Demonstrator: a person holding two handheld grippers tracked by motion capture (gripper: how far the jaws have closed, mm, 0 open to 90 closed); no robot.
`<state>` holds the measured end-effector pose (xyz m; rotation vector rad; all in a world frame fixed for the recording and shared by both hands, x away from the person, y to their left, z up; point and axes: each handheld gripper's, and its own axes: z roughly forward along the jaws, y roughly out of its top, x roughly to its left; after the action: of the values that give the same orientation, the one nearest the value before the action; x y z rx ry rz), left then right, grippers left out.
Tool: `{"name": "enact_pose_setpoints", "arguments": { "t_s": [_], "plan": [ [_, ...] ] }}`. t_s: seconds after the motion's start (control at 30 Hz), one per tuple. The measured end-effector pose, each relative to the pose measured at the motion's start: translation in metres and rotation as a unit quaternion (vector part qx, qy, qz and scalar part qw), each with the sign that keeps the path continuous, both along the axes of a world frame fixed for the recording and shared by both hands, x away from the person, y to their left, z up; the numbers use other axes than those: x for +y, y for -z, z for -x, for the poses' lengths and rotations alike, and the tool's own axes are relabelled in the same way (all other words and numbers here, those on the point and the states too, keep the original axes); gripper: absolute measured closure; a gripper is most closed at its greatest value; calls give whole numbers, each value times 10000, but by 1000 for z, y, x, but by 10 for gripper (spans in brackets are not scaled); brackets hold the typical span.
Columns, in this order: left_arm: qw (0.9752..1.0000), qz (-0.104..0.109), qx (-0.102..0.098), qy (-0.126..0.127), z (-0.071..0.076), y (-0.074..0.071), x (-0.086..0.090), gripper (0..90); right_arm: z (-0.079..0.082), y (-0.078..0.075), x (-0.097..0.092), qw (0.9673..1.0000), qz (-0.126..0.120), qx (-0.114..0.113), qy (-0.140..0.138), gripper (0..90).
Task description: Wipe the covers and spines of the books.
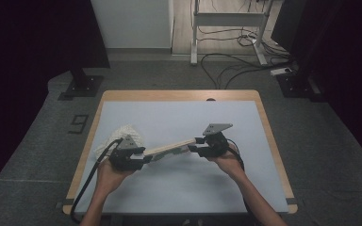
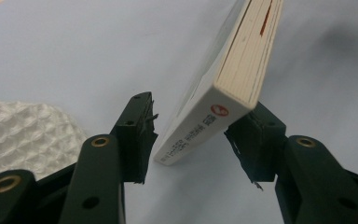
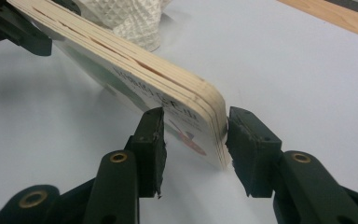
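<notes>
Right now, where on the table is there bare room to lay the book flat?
The far half of the grey mat and its near strip toward the person lie bare, as does the right side beyond the right gripper. It is crowded at the left, where the white cloth lies by the left gripper and the book.

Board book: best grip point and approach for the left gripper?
Take the board book at its short end, coming in level along its length, jaws across the thickness. It is thin, stiff and tilted on edge, and the right gripper already clamps the opposite end.
</notes>
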<state>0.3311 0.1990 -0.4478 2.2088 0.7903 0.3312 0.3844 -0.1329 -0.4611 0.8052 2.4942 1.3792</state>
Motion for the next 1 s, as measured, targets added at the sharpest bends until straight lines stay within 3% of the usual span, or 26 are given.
{"name": "enact_pose_setpoints", "arguments": {
  "t_s": [0.1, 0.23, 0.37, 0.77, 1.0],
  "plan": [
    [10000, 60, 13, 34, 4, 0, -5, 486, 4, 0, -2, 10000, 35, 39, -17, 541],
    [9999, -137, -32, 28, 9, 3, -11, 464, 9, 1, -2, 9999, 92, 43, -50, 512],
    [9999, -153, -30, 10, 15, 5, -14, 432, 14, 3, -3, 9999, 139, 94, -41, 479],
    [9999, -18, 141, -58, 31, 22, -20, 352, 30, 12, -8, 9996, 256, 142, -21, 411],
    [9995, -235, 31, -216, 45, 31, -26, 313, 42, 21, -10, 9993, 365, 125, -5, 402]
  ]
}}
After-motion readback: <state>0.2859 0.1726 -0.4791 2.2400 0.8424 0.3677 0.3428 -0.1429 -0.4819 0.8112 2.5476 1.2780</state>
